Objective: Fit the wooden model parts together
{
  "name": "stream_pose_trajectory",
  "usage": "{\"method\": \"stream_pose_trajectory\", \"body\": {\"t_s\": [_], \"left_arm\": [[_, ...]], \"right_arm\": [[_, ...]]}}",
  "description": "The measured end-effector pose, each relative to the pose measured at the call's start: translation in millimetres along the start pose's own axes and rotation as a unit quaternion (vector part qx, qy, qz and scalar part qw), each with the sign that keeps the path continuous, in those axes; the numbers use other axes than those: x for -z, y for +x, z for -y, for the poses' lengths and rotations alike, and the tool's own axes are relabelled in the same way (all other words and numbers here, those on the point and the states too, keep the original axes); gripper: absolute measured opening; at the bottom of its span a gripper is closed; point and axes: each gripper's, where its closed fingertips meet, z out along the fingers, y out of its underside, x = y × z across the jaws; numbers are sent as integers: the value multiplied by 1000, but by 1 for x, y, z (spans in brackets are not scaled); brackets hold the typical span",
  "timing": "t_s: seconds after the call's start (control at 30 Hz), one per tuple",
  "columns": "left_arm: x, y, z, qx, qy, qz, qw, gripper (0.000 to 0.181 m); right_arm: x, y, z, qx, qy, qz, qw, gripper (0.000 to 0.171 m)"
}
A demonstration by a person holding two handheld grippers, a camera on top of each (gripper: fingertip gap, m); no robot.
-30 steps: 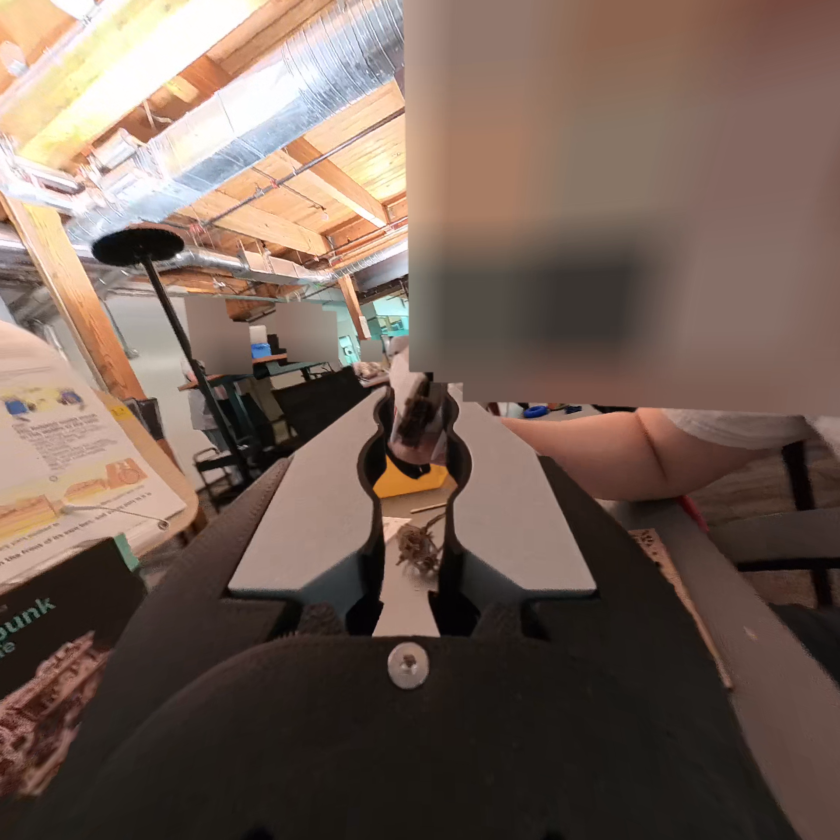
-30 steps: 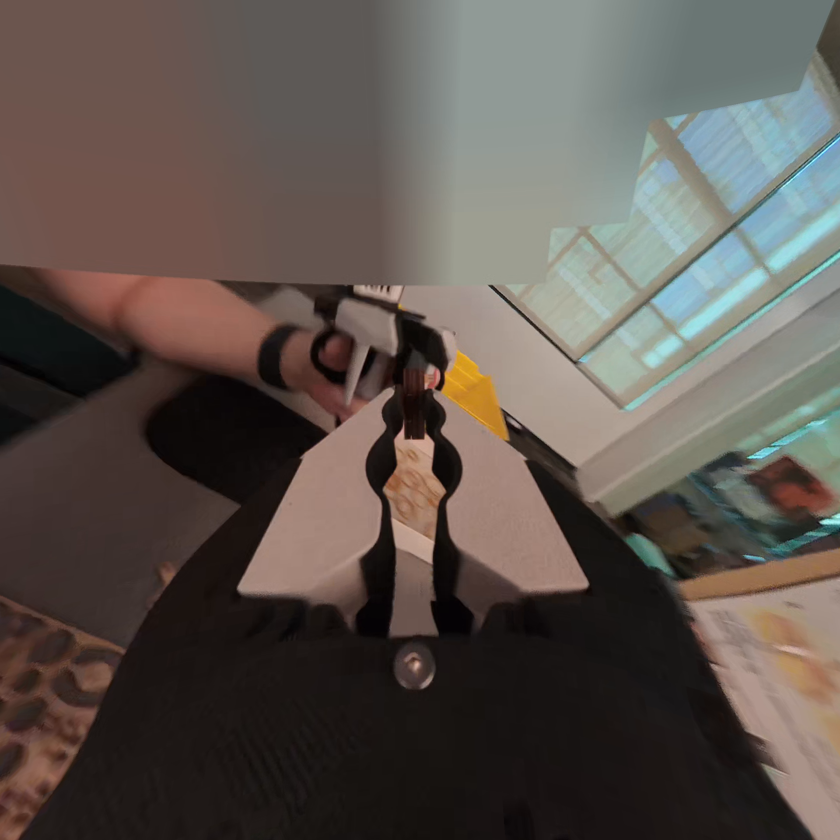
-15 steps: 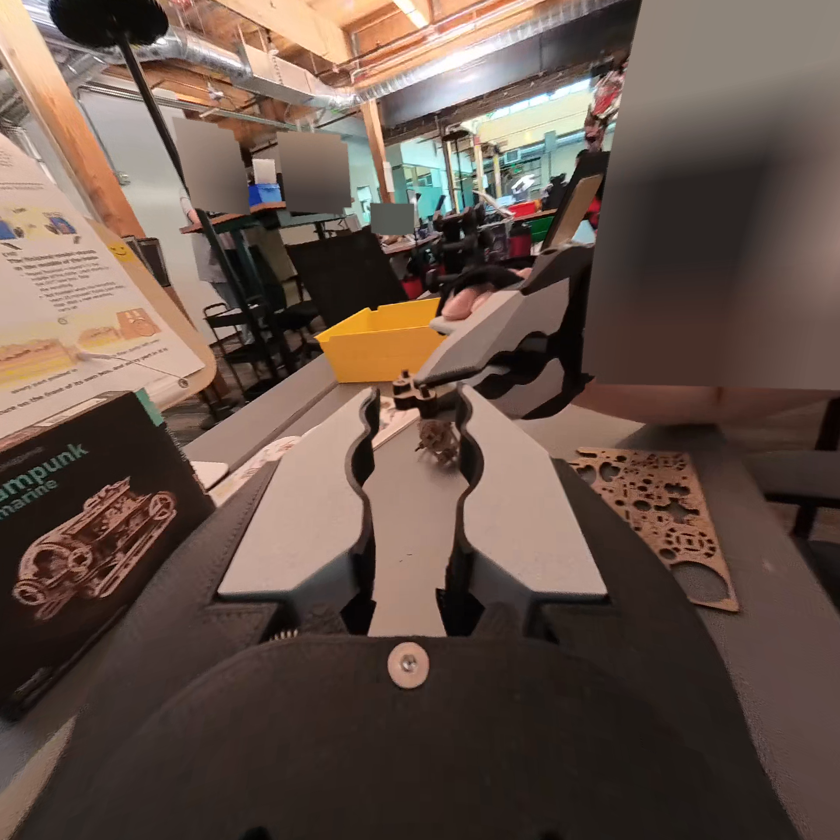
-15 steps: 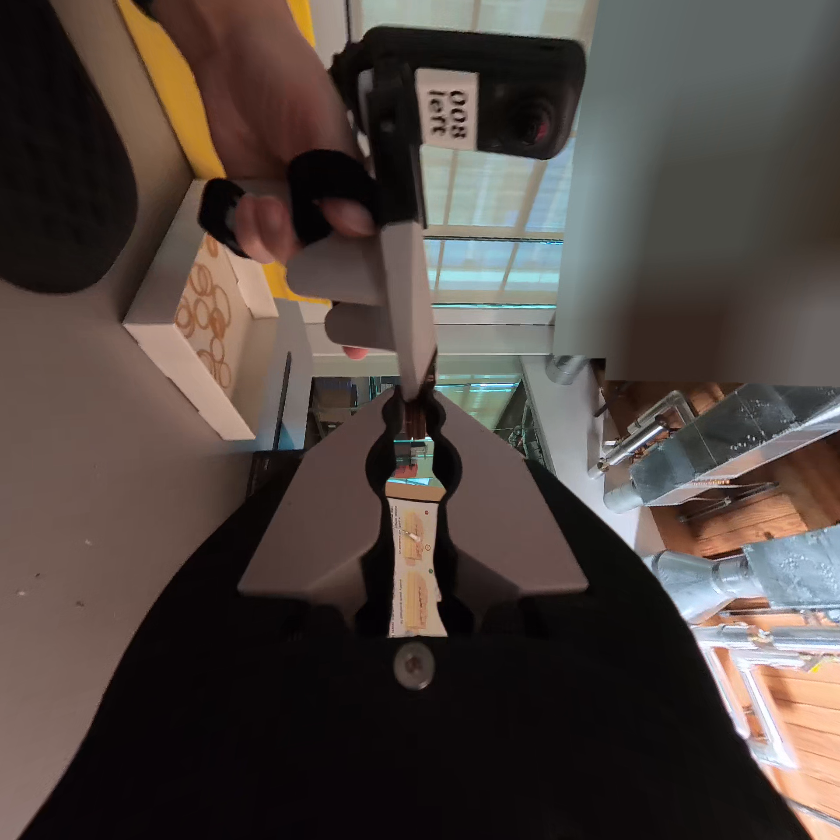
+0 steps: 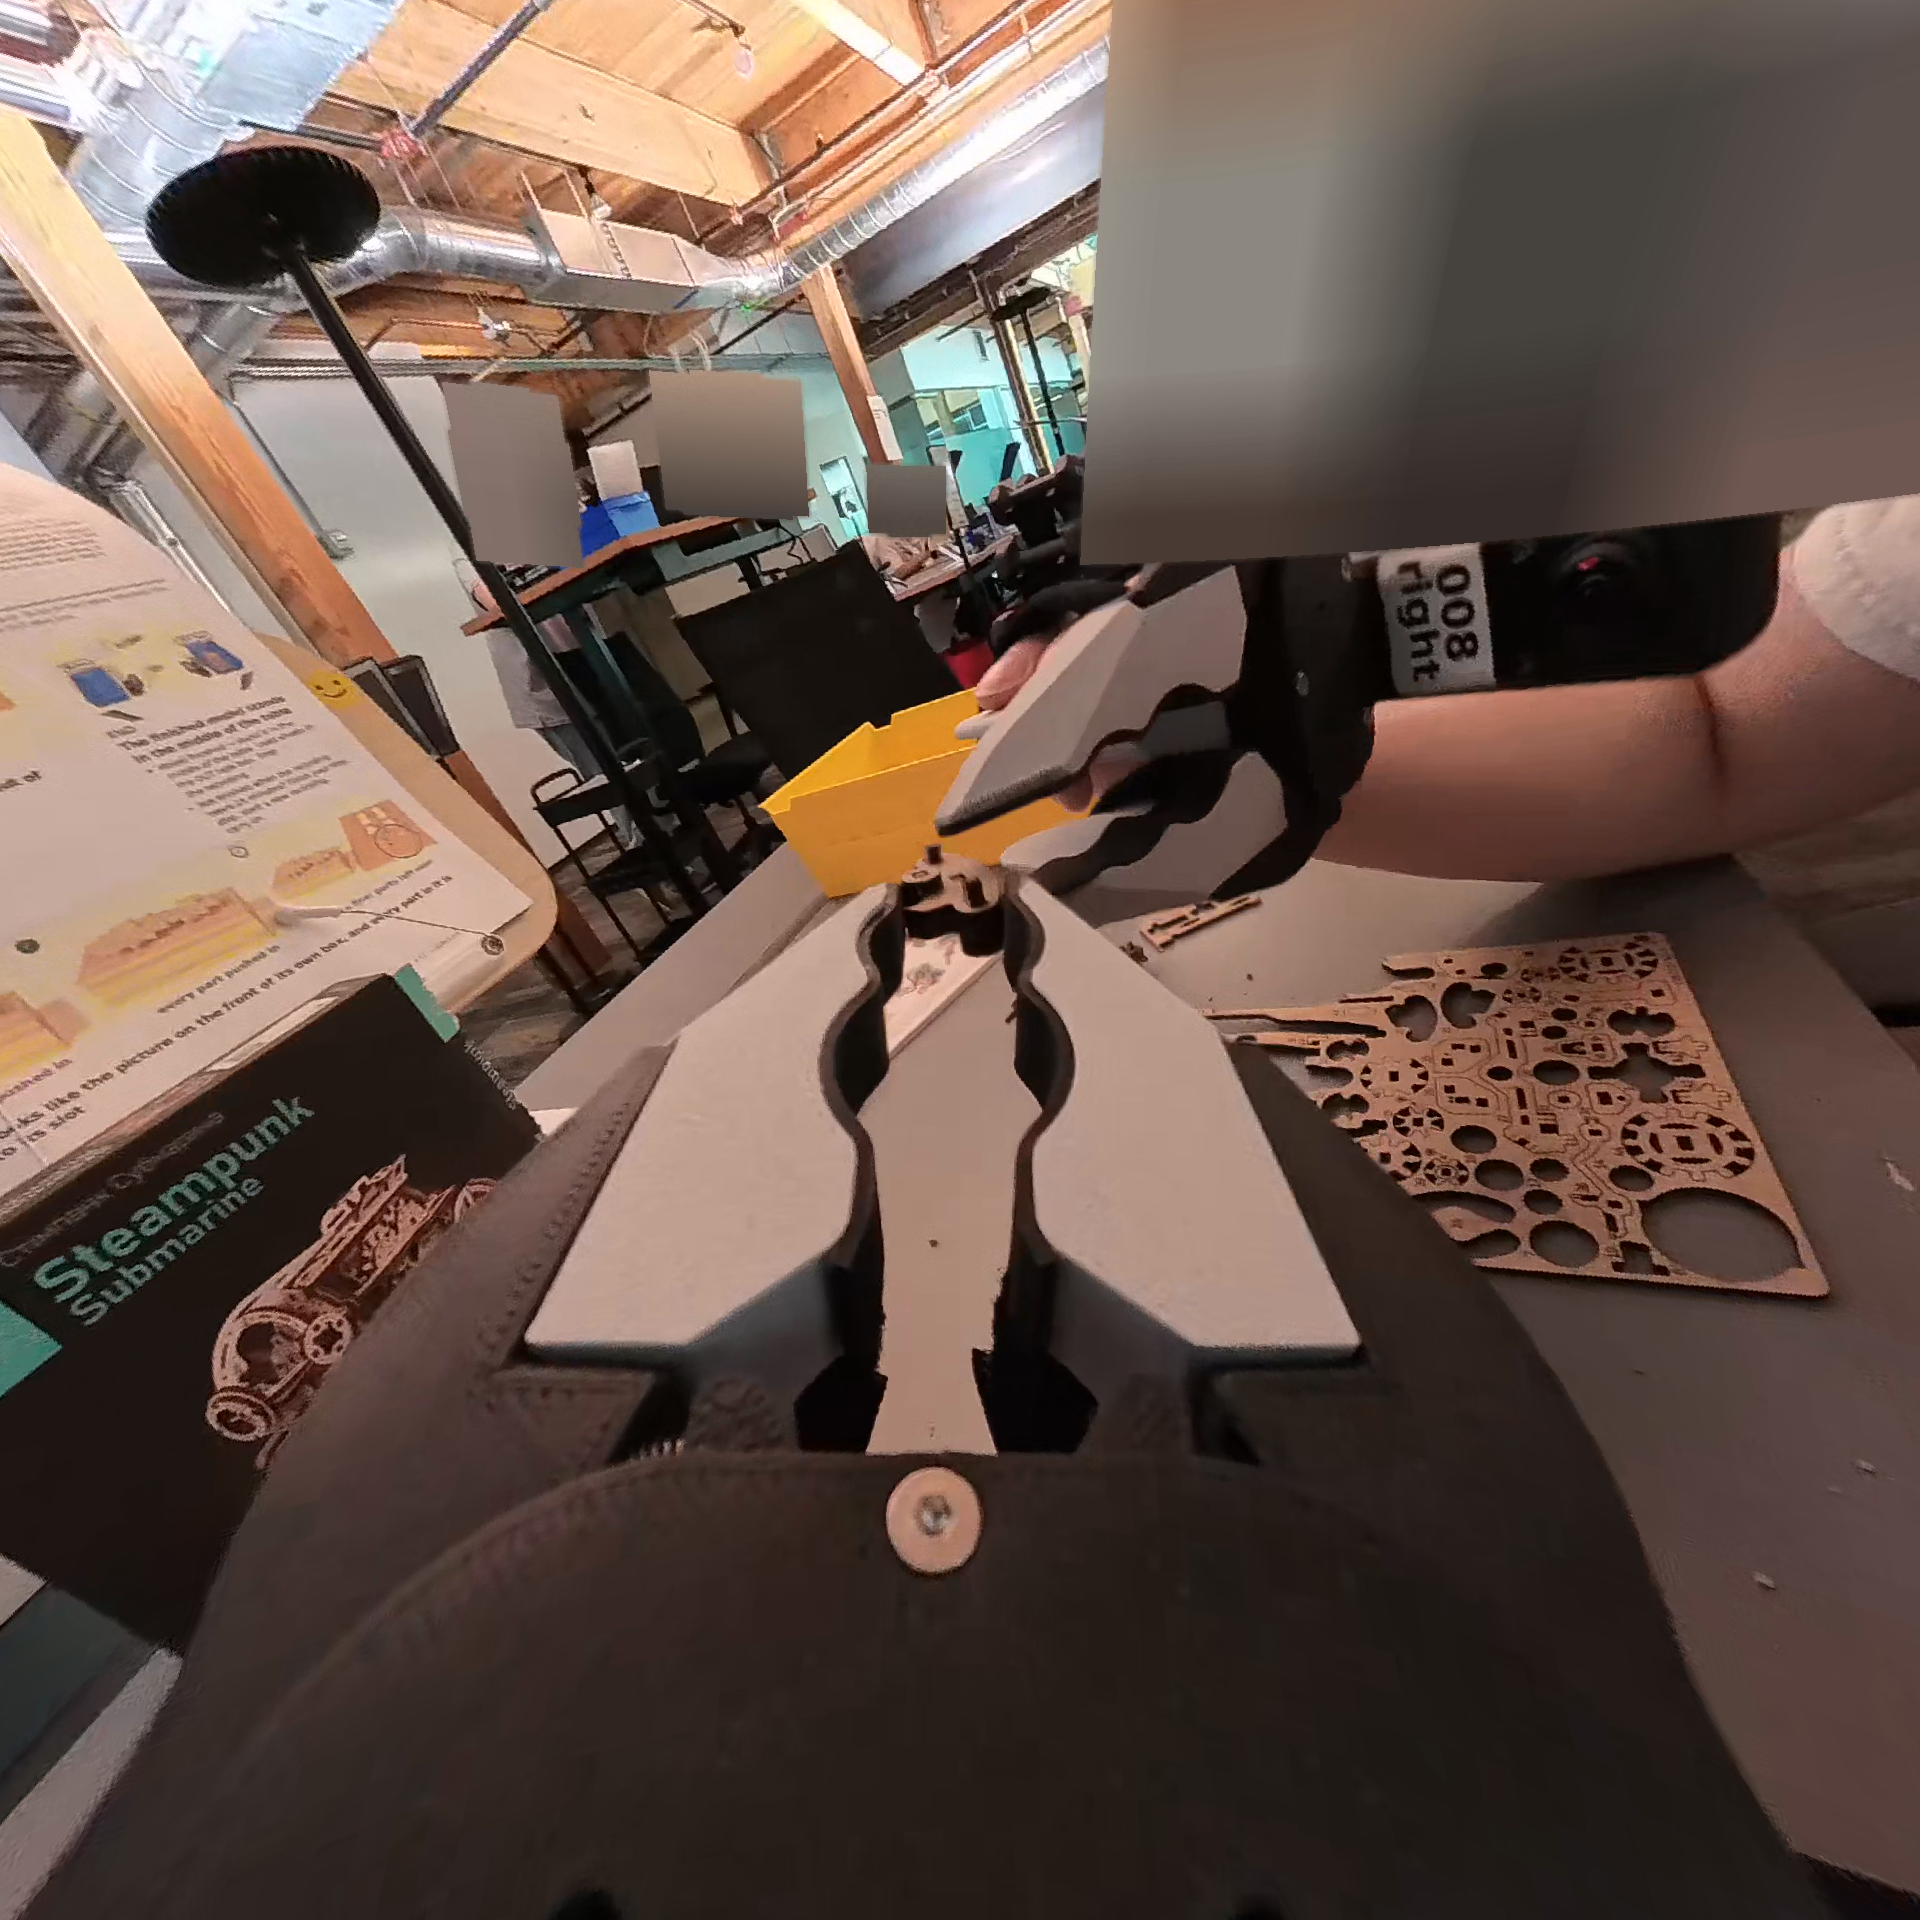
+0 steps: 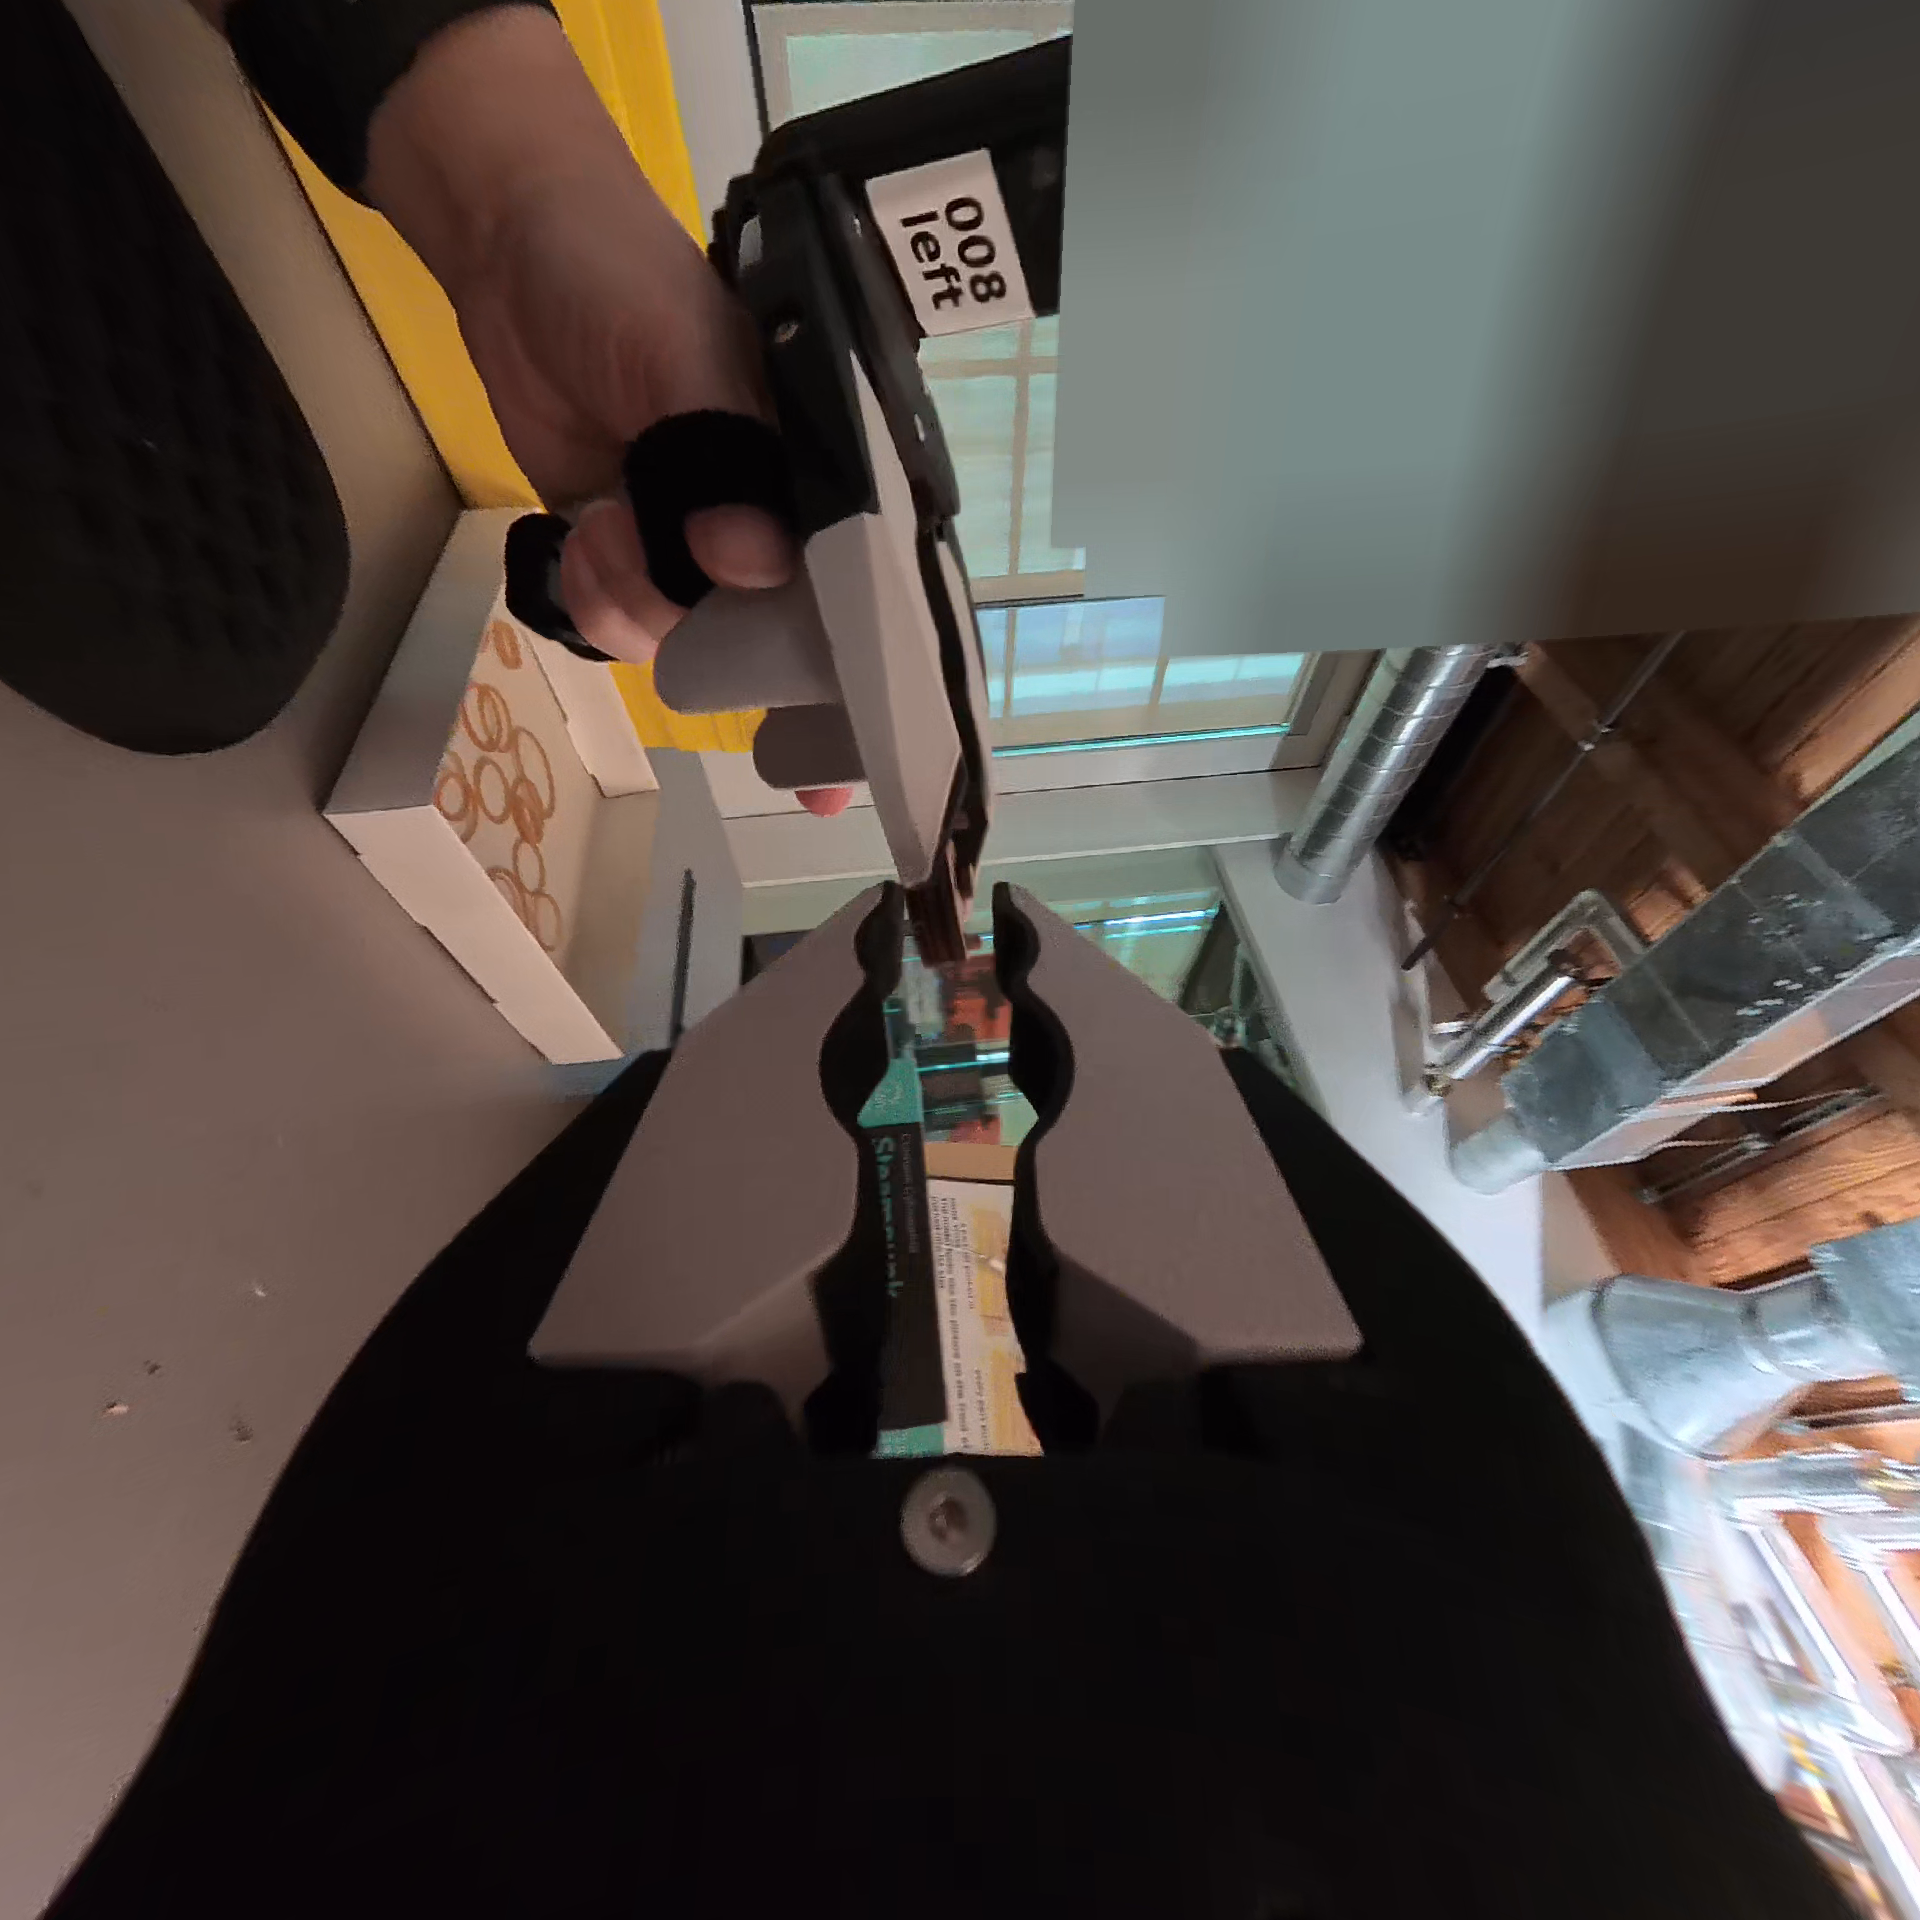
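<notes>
A small dark wooden model part [image 5: 940, 883], with tiny gears, sits pinched between the tips of my left gripper [image 5: 953, 899], which is shut on it above the grey table [image 5: 1714, 1455]. My right gripper [image 6: 940, 904] lies on its side and meets the left one tip to tip. Its jaws stand a little apart around the same part [image 6: 938, 935], with a gap on one side. In the right wrist view the left gripper [image 6: 945, 868] comes down edge-on from above. In the left wrist view the right gripper [image 5: 977, 842] reaches in from the right.
A laser-cut wooden sheet [image 5: 1558, 1112] with many holes lies on the table at right, a loose wooden piece [image 5: 1195, 920] beyond it. A yellow bin [image 5: 862, 810] stands behind the grippers. A black kit box [image 5: 208, 1226] and instruction sheet [image 5: 156, 810] stand at left. A white box of rings [image 6: 488, 790] lies nearby.
The right gripper's jaws have spread from a tight pinch on the part to a wider gap. Both grippers came down from pointing upward and now meet over the table.
</notes>
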Motion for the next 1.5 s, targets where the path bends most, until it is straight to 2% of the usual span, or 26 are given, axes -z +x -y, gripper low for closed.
{"method": "stream_pose_trajectory", "body": {"t_s": [0.03,0.17,0.3,0.4,0.53,0.63,0.77,0.8,0.9,1.0,1.3,1.5], "left_arm": [[1,0,0,-2,-2,-3,1000,17],[7,8,-11,28,-7,-41,999,17],[9,39,-44,47,-77,-101,991,17],[12,70,-81,26,-171,-152,973,17],[17,96,-106,15,-245,-205,948,17],[18,104,-114,21,-274,-224,935,17],[17,106,-123,27,-291,-224,930,17],[17,106,-123,27,-291,-224,930,17],[19,108,-127,41,-308,-227,923,17],[20,110,-133,36,-326,-230,916,17],[22,113,-142,34,-351,-236,905,17],[23,114,-144,45,-361,-240,900,17]], "right_arm": [[1,-1,-2,-10,1,12,1000,16],[16,-11,-18,-68,-22,77,994,14],[39,-42,-27,-216,-30,166,962,15],[59,-75,-12,-268,-25,240,933,15],[77,-116,24,-332,-9,334,882,14],[76,-135,39,-352,-13,366,861,13],[70,-159,47,-411,-42,421,807,13],[67,-162,45,-421,-53,420,802,13],[63,-167,41,-429,-64,418,798,12],[67,-173,45,-446,-70,442,775,13],[70,-180,45,-465,-84,456,755,7],[73,-178,40,-449,-95,435,774,7]]}}
